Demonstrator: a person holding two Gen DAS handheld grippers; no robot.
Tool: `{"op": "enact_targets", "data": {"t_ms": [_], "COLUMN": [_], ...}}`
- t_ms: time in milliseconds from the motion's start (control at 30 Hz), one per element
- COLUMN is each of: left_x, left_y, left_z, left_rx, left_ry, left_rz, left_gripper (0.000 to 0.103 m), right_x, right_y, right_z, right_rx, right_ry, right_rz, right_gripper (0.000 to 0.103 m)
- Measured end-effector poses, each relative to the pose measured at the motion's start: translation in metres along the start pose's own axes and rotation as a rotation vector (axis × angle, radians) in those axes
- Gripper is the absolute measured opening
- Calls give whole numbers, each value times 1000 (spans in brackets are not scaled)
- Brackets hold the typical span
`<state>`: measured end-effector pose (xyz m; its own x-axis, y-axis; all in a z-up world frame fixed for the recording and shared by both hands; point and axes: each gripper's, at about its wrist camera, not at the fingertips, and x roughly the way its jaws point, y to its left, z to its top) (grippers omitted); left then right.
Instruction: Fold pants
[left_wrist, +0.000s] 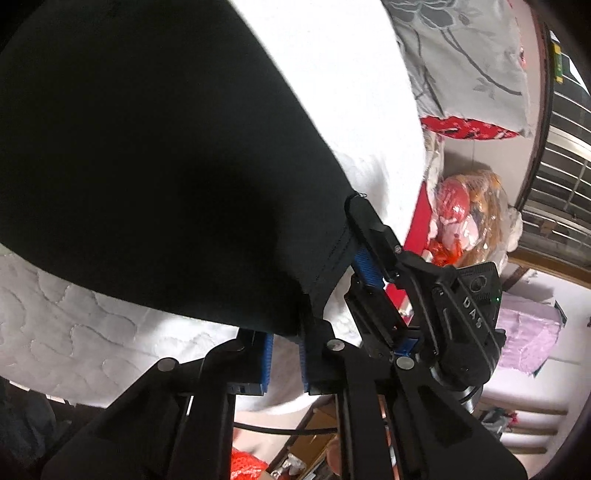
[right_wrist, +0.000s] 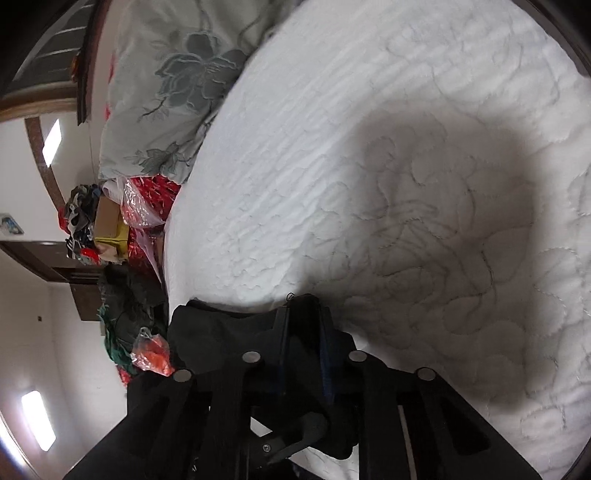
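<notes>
Left wrist view: one pair of black pants (left_wrist: 155, 158) spread over the white quilted bed cover (left_wrist: 74, 317), filling most of the frame; two grippers counted. The left gripper (left_wrist: 285, 345) pinches the hem edge of the pants between its blue pads; the right gripper (left_wrist: 364, 254) has its jaws clamped on the same hem (fingertip partly buried in cloth). One floral pillow (left_wrist: 469, 59) beyond; one plastic bag of goods (left_wrist: 469, 214) at the bedside, contents hard to make out. Pants cut off at left and top edges.

Right wrist view: jaws narrow, closed on bunched black fabric (right_wrist: 229, 332); pads mostly hidden by it; one floral pillow (right_wrist: 166, 92); clutter at left too small to identify.
</notes>
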<state>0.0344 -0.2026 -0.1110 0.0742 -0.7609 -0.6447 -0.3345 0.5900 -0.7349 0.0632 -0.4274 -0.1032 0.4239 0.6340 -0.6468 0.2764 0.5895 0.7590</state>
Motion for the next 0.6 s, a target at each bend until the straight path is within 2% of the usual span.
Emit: {"op": "enact_targets", "data": {"t_ms": [133,333,600], "left_x": [-12,-33,-76], "left_y": [-3,-6,2], "left_z": [0,4,19], "left_rx": [13,24,16], "left_ry": [13,-3,-58], "left_rz": [-39,-88,-149], "left_gripper": [9,8,8], "right_x": [-11,-22,-11], "right_y": [15,35,80], "right_z": [-8,-18,-27], "right_rx": [-38,-27,-46], "right_ry": [-36,-68,-86], "right_rz": [-13,48,92], "right_gripper": [12,11,10]}}
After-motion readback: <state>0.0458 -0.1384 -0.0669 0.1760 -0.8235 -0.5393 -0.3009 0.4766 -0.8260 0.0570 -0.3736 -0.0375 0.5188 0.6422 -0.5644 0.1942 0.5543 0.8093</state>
